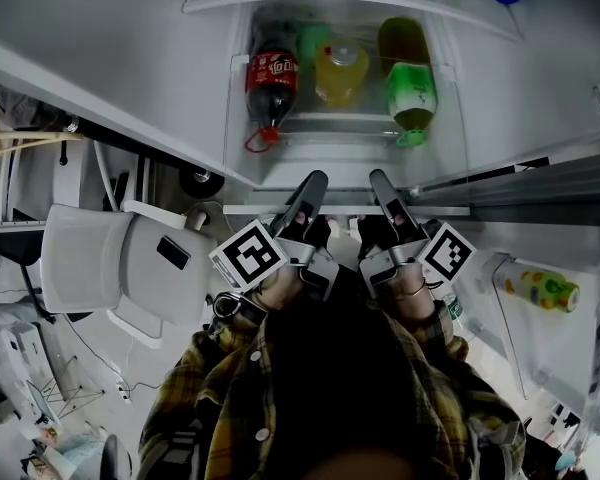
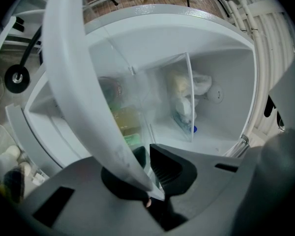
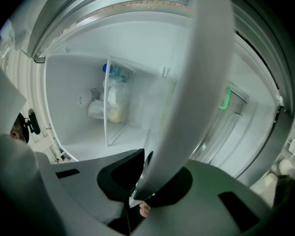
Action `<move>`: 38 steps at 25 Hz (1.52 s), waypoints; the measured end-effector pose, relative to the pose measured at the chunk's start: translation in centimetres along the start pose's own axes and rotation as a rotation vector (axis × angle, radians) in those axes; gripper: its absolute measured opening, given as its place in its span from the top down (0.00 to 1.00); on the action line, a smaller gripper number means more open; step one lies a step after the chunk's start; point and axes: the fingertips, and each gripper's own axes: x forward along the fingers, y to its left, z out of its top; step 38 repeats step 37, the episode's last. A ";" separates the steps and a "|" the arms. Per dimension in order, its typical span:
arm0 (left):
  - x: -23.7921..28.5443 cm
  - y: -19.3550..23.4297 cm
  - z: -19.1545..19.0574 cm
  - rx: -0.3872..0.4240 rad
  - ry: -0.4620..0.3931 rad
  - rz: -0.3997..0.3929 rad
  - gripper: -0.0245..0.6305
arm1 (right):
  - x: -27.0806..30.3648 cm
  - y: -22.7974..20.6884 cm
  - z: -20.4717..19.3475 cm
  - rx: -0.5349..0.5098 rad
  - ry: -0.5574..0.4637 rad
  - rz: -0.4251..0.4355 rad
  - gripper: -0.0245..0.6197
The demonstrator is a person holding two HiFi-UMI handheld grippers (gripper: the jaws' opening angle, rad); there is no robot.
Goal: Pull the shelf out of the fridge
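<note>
As the fridge shelf [image 1: 345,209] sits inside the open compartment, its white front trim is clamped by both tools. The left gripper [image 1: 313,190] and the right gripper [image 1: 384,188] stand side by side near the middle of the trim, each with its jaws nearly closed on it. A cola bottle [image 1: 271,86], a yellow bottle [image 1: 341,74] and a green bottle [image 1: 411,93] lie behind the trim. Recommended pull: draw both hands back together, level and at equal pace, so the shelf does not skew and bind. Go slowly, since the loose bottles will probably roll.
</note>
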 end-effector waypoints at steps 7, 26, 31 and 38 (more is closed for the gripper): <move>0.5 -1.0 -0.2 -0.074 -0.014 -0.063 0.90 | 0.0 -0.1 0.0 0.007 0.000 -0.004 0.90; 0.2 0.0 -0.3 -0.007 0.027 -0.015 0.90 | -0.2 -0.4 0.0 0.013 0.006 -0.012 0.90; 0.2 0.1 -0.4 0.004 0.048 -0.014 0.91 | -0.2 -0.4 -0.1 0.018 0.013 -0.010 0.90; 1.4 -0.8 -0.5 -0.008 0.087 -0.070 0.90 | -0.3 -0.6 0.8 0.000 -0.012 -0.004 0.90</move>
